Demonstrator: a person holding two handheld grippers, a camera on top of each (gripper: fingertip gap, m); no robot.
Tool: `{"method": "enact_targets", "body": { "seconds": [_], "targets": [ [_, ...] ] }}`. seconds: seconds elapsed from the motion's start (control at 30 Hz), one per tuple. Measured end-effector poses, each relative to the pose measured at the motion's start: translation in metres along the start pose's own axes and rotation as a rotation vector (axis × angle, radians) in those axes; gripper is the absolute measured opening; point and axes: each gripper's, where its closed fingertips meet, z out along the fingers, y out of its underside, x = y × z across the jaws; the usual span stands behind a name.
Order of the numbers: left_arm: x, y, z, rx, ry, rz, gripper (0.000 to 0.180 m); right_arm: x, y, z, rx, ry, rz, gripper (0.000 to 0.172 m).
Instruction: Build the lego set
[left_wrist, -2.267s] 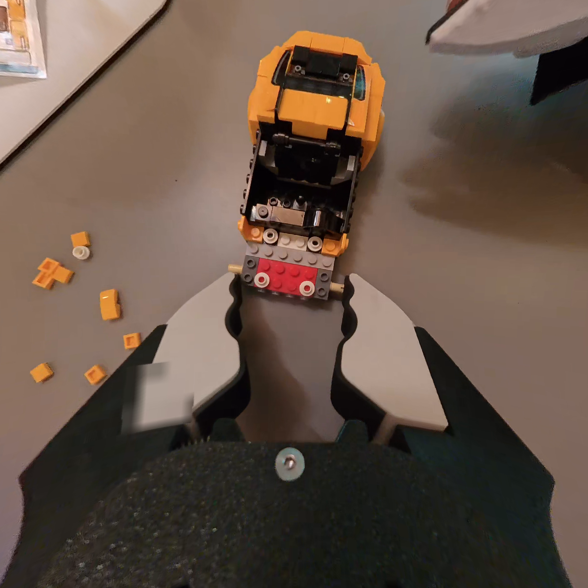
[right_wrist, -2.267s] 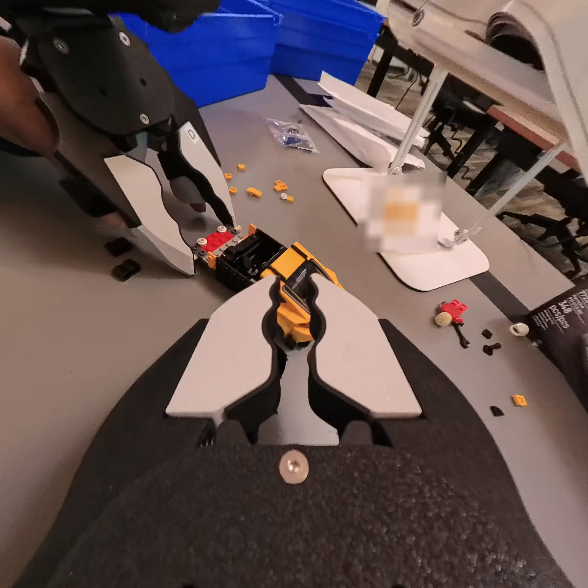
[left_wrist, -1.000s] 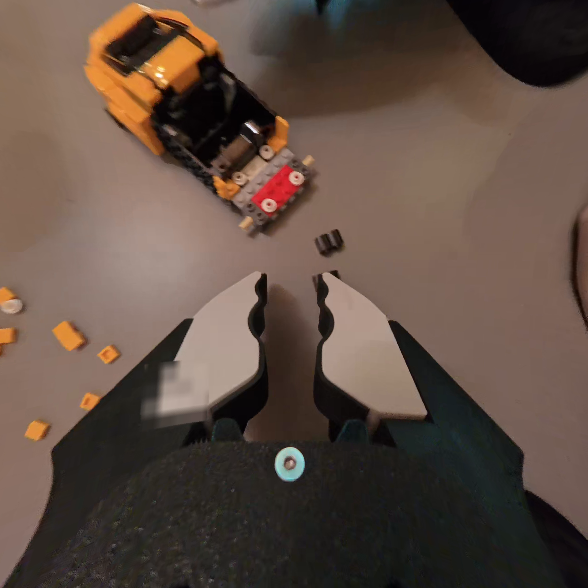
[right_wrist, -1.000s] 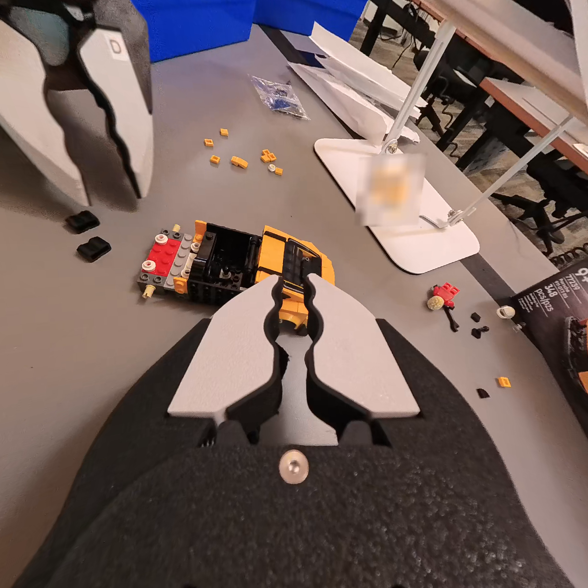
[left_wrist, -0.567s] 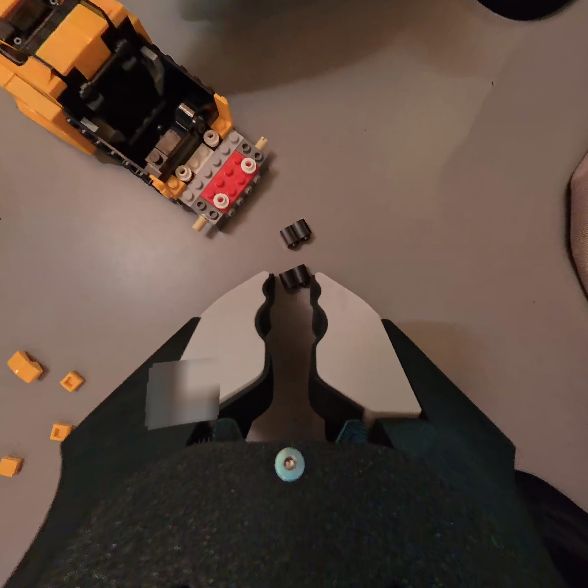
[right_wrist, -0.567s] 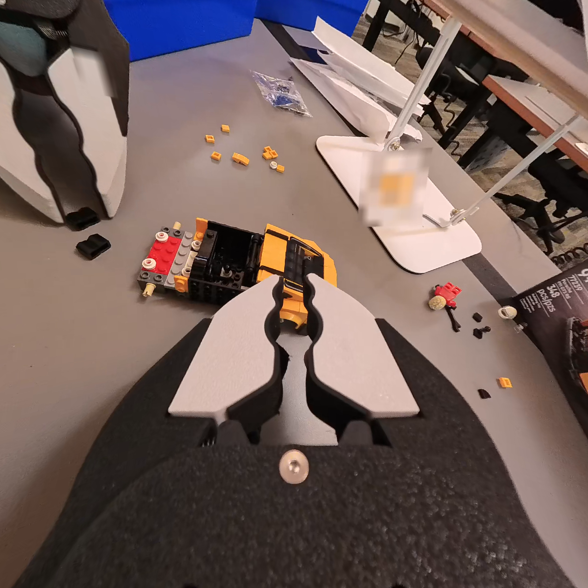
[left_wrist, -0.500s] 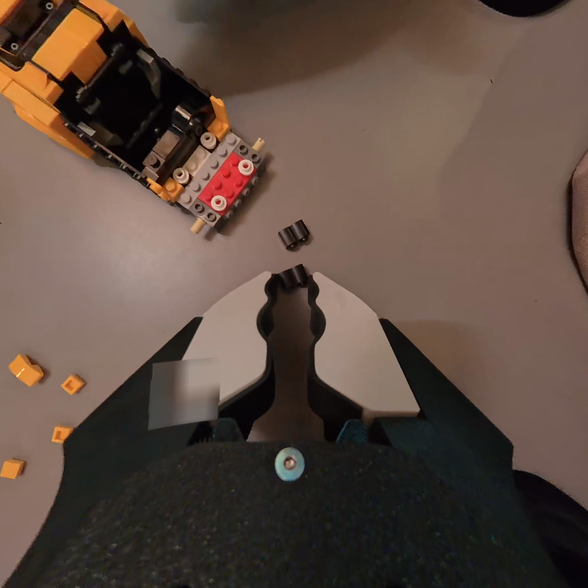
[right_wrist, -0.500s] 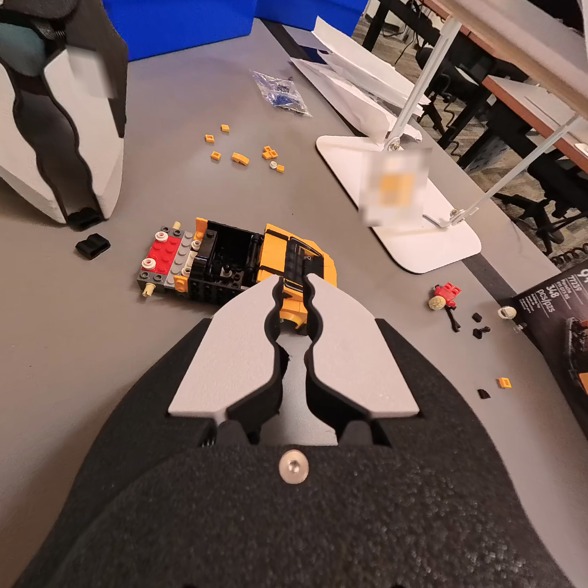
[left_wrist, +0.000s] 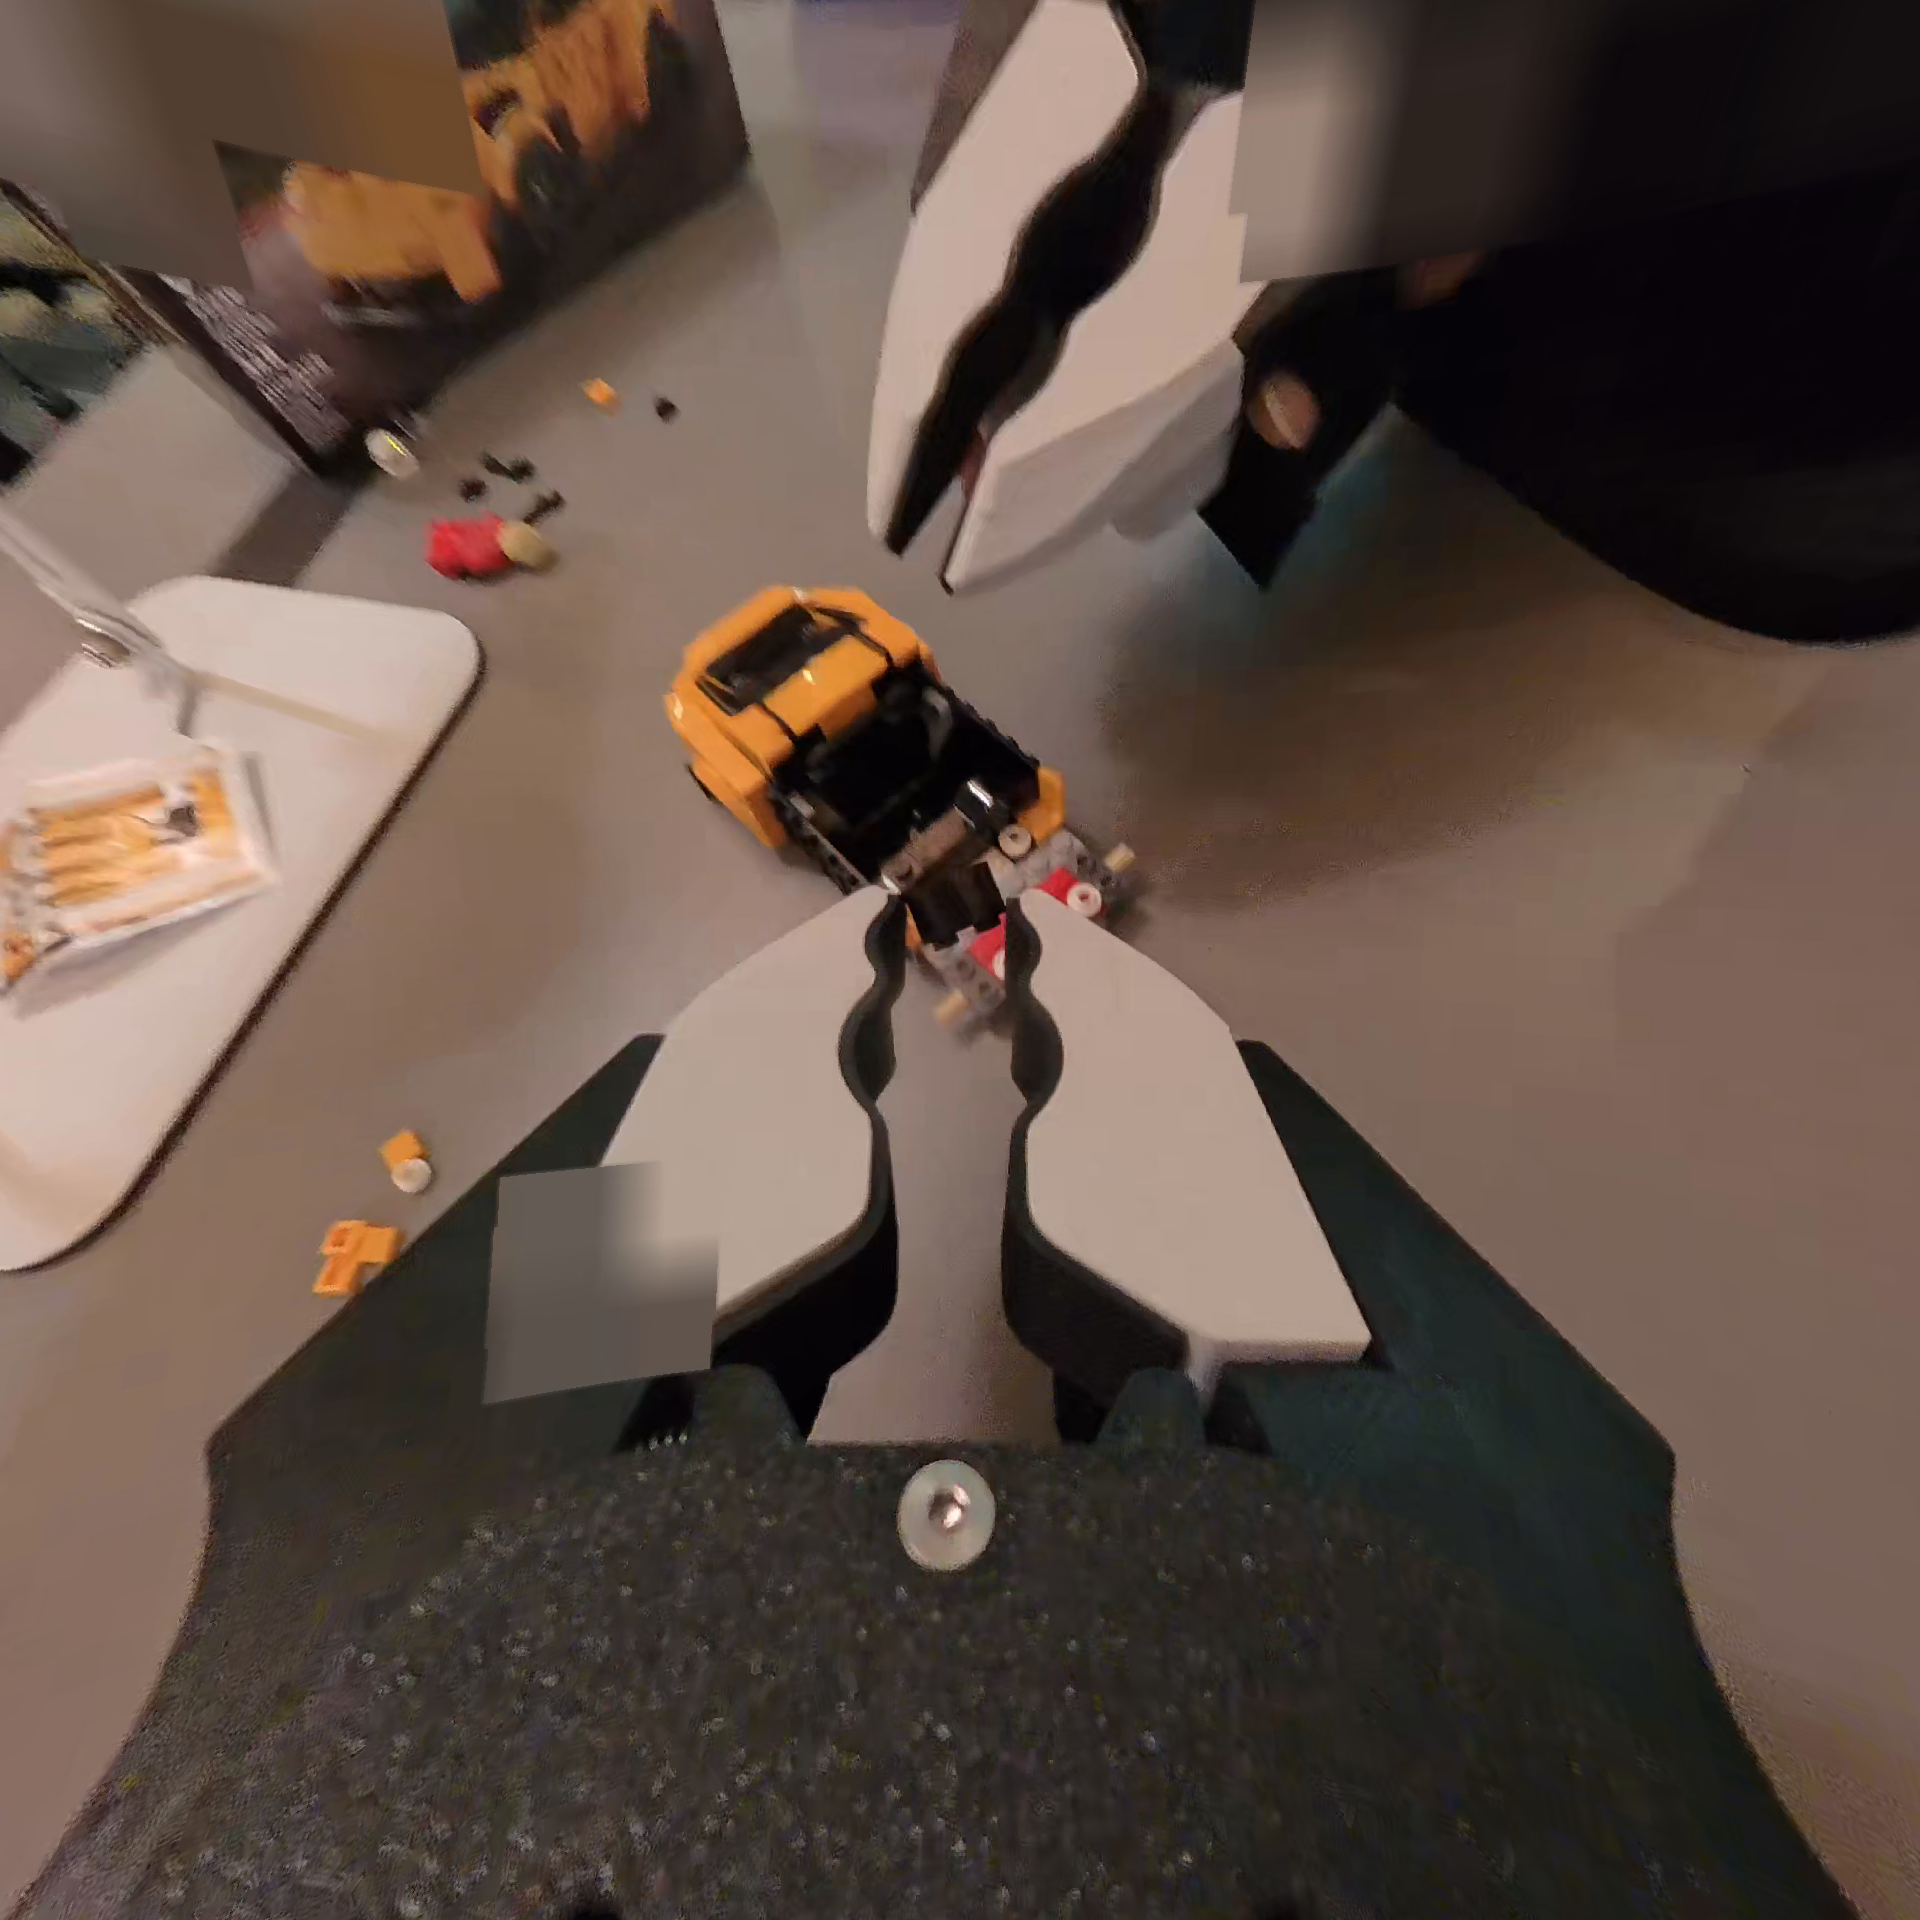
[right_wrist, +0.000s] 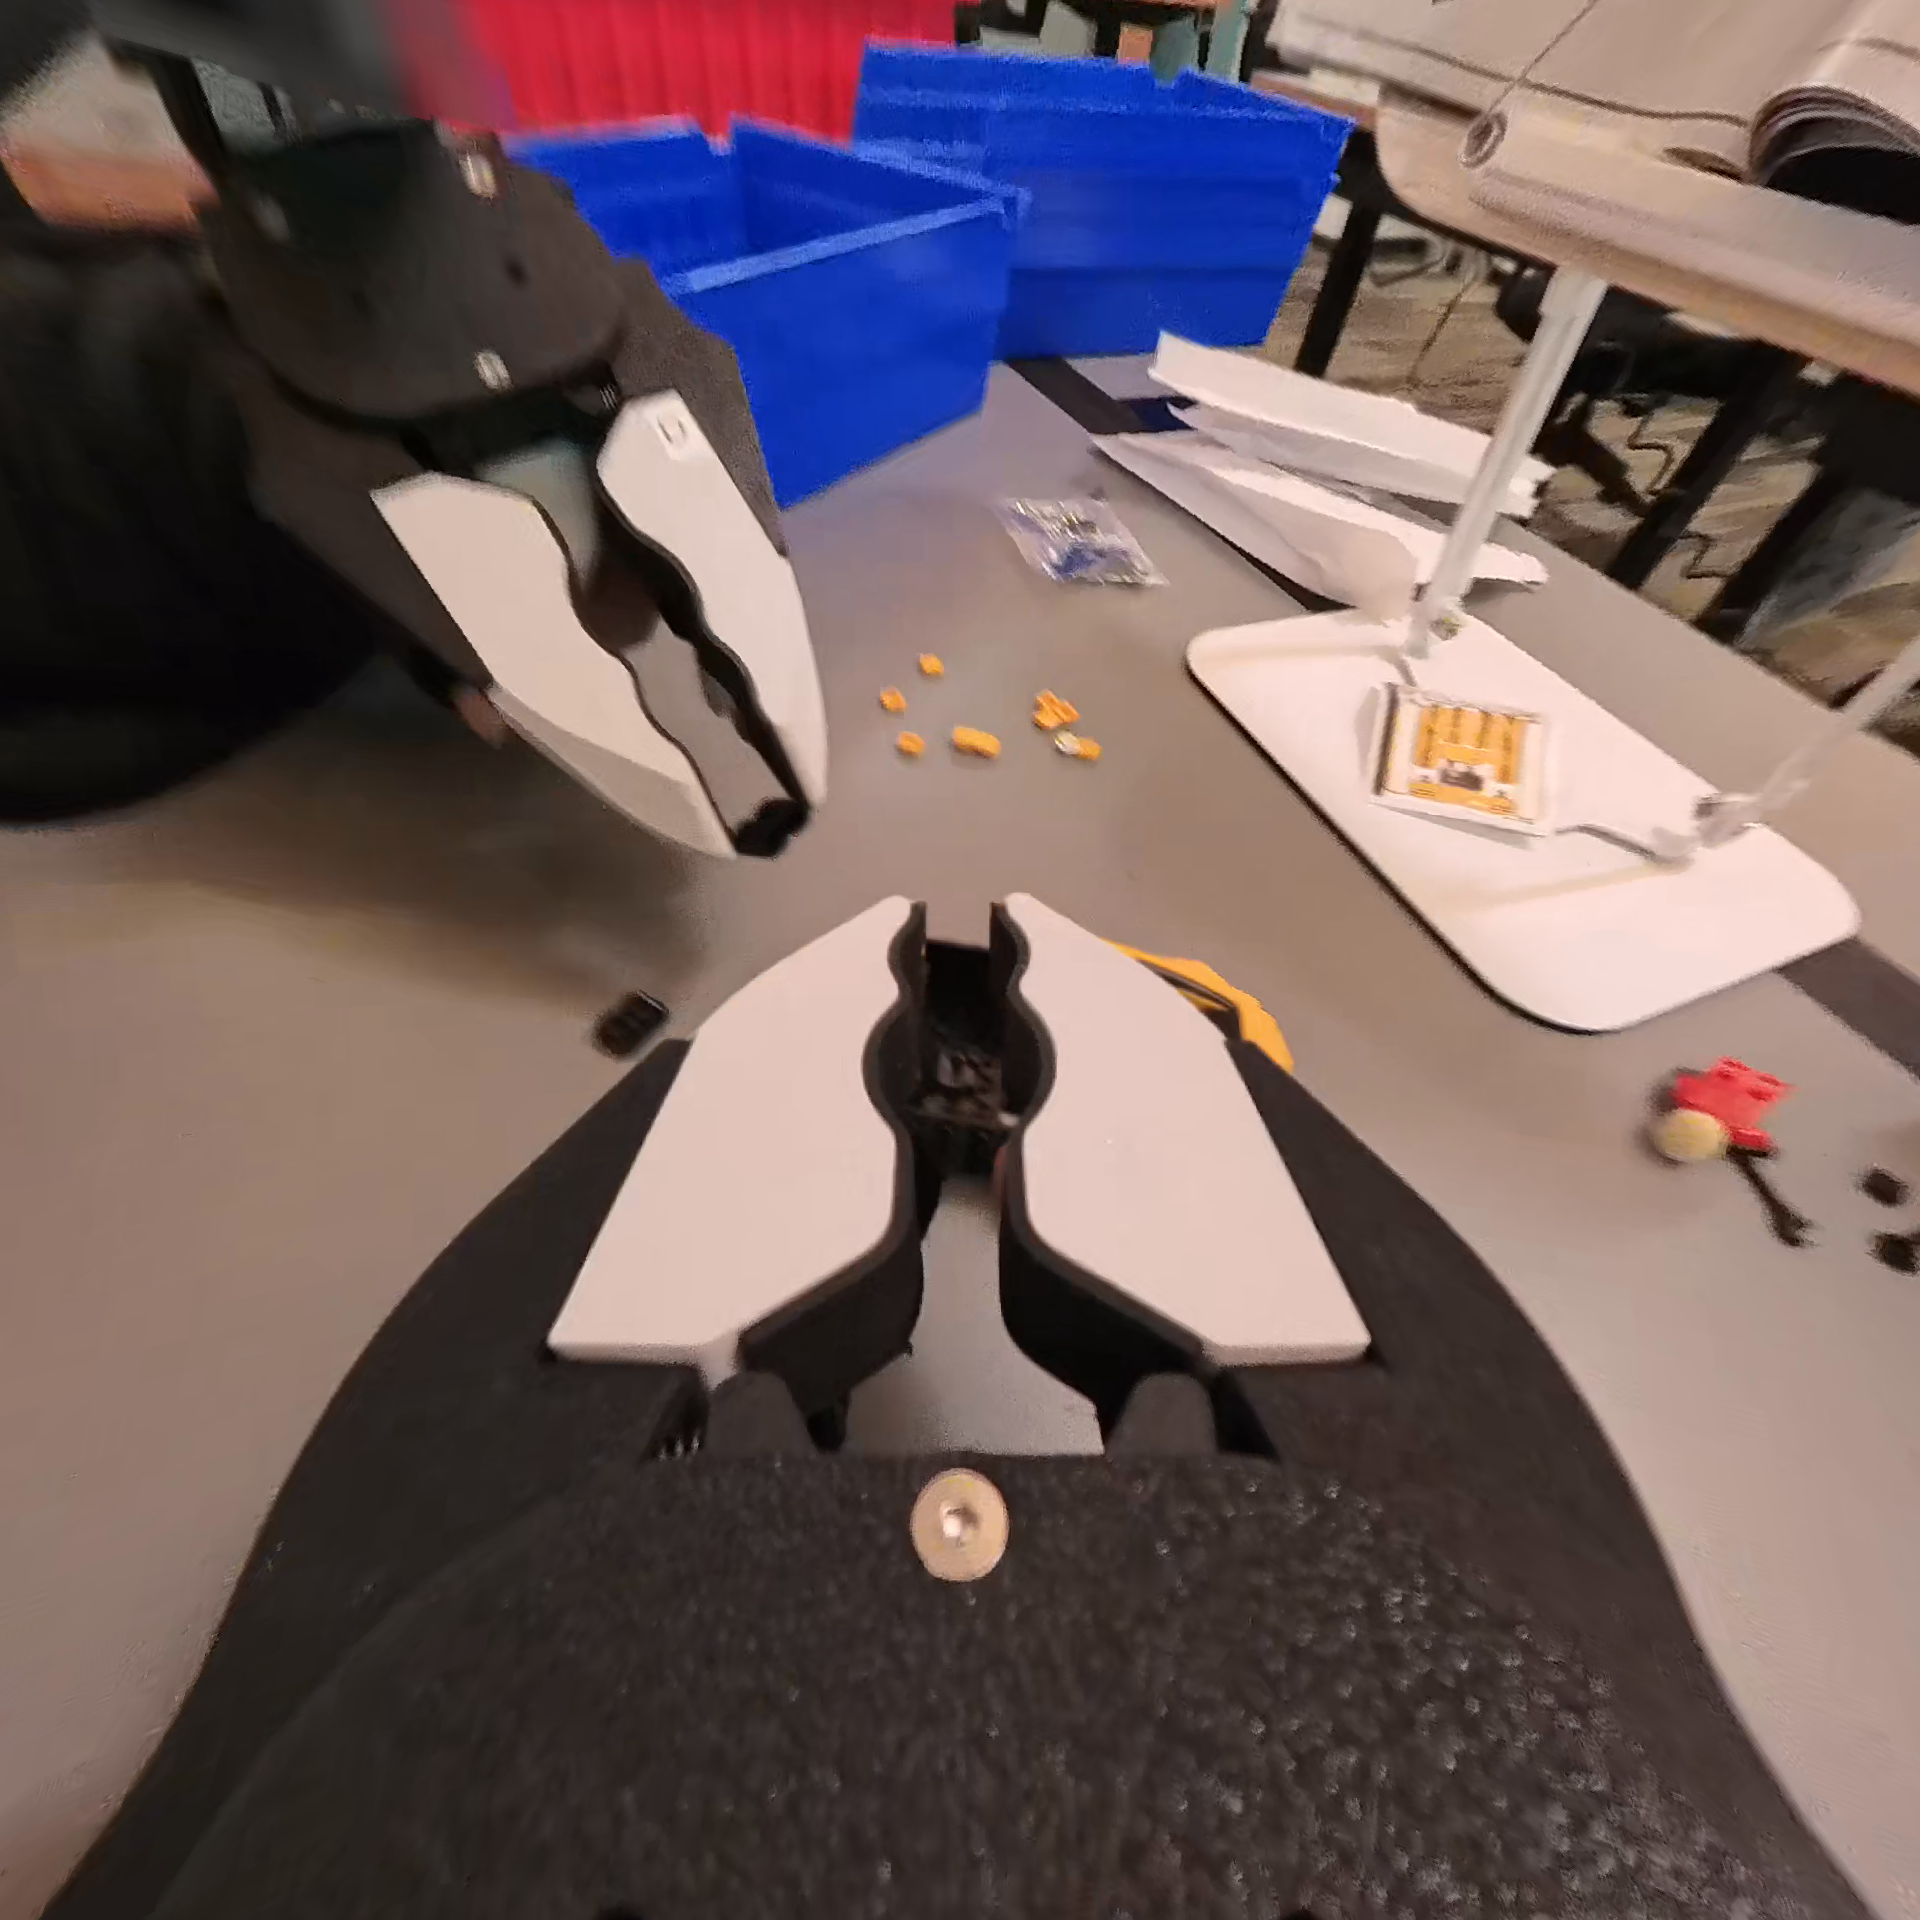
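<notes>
Left gripper (left_wrist: 951, 914): jaws narrowly apart, pads pressed on a small black brick piece (left_wrist: 948, 902), just over the red-and-grey end of an orange toy brick car (left_wrist: 800, 686). Right gripper (right_wrist: 954, 914): jaws nearly closed over the car's black cabin; grasp not discernible. Car on grey table (left_wrist: 1455, 831), near white stand base (left_wrist: 312, 675). Second black piece (right_wrist: 631, 1021) and loose orange bricks (right_wrist: 977, 740) farther out.

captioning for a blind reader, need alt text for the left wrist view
The left gripper pinches a small black brick above the open rear of an orange toy car on a grey table. The right gripper hovers beyond the car.
</notes>
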Motion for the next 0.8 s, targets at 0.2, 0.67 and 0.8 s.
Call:
{"method": "enact_targets", "body": {
  "seconds": [0.2,0.67,0.8],
  "targets": [
    [-0.007,-0.022,-0.001,0.11,-0.148,0.104,0.018,-0.015,-0.022,0.001,0.097,-0.106,0.251,0.012],
    [0.0,-0.039,-0.004,0.196,-0.234,0.239,0.017,-0.029,-0.034,0.002,0.159,-0.221,0.41,0.012],
    [0.006,-0.039,-0.001,0.196,-0.221,0.261,0.017,-0.03,-0.032,0.003,0.147,-0.224,0.41,0.012]
  ]
}}
